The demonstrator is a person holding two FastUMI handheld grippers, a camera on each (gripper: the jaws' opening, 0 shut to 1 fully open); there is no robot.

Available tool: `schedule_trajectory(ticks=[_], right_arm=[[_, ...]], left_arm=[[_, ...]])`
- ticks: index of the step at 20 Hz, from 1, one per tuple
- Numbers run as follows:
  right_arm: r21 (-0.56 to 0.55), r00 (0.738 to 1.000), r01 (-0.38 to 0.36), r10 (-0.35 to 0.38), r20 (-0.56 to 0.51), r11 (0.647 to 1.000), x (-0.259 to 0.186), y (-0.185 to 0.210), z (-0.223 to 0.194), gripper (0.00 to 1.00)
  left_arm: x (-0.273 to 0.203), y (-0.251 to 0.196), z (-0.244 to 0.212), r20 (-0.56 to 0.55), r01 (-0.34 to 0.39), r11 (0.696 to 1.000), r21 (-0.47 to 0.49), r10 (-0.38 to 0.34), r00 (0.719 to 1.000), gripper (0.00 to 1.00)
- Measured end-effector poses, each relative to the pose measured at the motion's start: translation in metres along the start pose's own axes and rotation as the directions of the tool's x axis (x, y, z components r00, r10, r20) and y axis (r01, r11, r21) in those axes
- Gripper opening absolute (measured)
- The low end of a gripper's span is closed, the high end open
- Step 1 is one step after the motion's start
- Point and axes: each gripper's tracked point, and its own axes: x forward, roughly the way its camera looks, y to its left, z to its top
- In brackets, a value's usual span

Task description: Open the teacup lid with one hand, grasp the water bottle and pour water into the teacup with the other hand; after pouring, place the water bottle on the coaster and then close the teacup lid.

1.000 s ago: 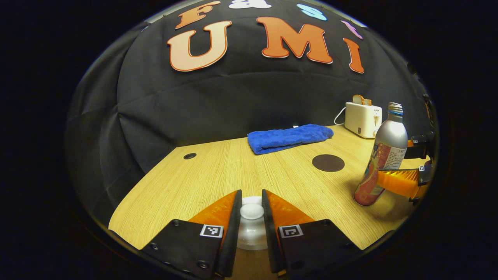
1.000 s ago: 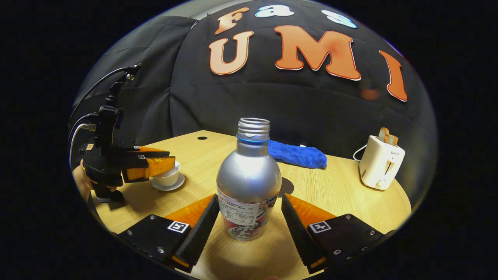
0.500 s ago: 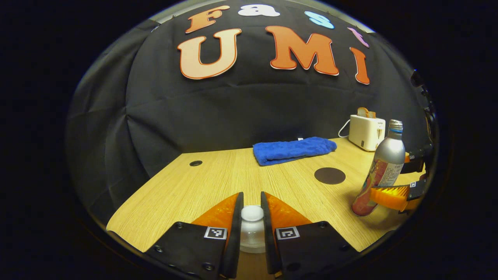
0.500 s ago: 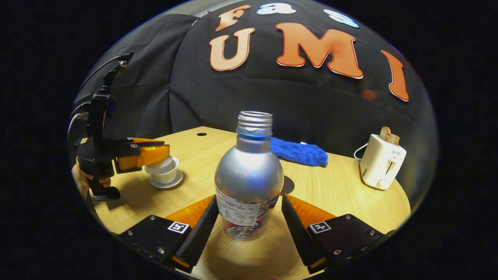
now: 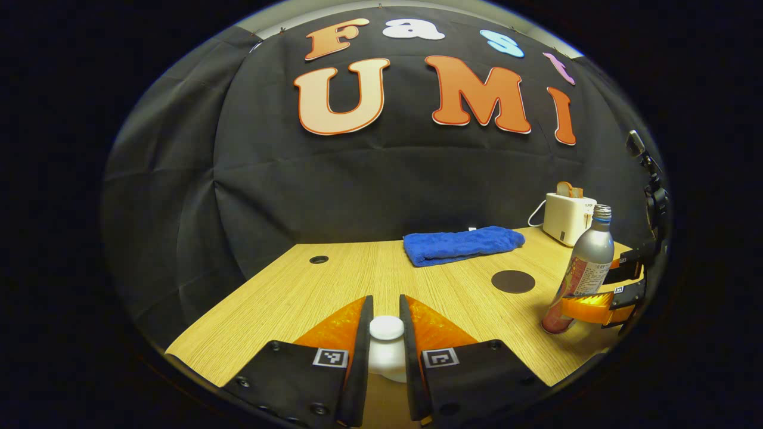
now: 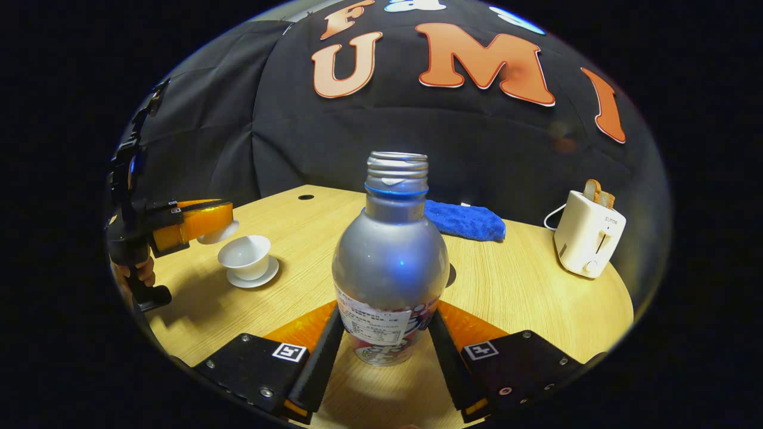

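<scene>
L gripper (image 5: 386, 333) jaws pinch teacup lid (image 5: 386, 328), raised off open teacup (image 6: 245, 257) at mid-left. R gripper (image 6: 387, 339) jaws clamp upright water bottle (image 6: 390, 262), frame centre; cup lies left of bottle.

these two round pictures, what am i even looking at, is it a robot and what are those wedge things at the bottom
It is no robot. A person holds a two-finger gripper in each hand, and a fisheye camera rides on each one. The wedges at the bottom are that gripper's own two fingers.

In the left gripper view, the left gripper is shut on the white teacup lid, lifted off the cup. In the right gripper view, the right gripper is shut on the open silver water bottle; far left there you see the other gripper holding the lid above the uncovered teacup on its saucer.

On the wooden table also lie a blue towel, a dark round coaster and a white toaster with bread in it.
</scene>
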Motion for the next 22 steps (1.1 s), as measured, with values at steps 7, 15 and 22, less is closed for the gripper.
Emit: schedule_trajectory(ticks=[7,15,22], right_arm=[[-0.171,0.993,0.111,-0.117,-0.025,0.979,-0.003,-0.027,0.024,0.80],[-0.468,0.988,0.123,-0.151,-0.021,0.875,-0.002,-0.025,0.057,0.80],[-0.708,0.982,0.143,-0.188,0.014,0.691,0.014,-0.007,0.072,0.79]], left_arm=[[-0.016,0.028,-0.012,-0.004,-0.043,0.999,-0.030,0.043,0.999,0.31],[-0.032,0.070,-0.018,-0.018,-0.103,0.993,-0.057,0.103,0.995,0.31],[-0.043,0.099,-0.027,-0.038,-0.146,0.987,-0.071,0.143,0.989,0.27]])
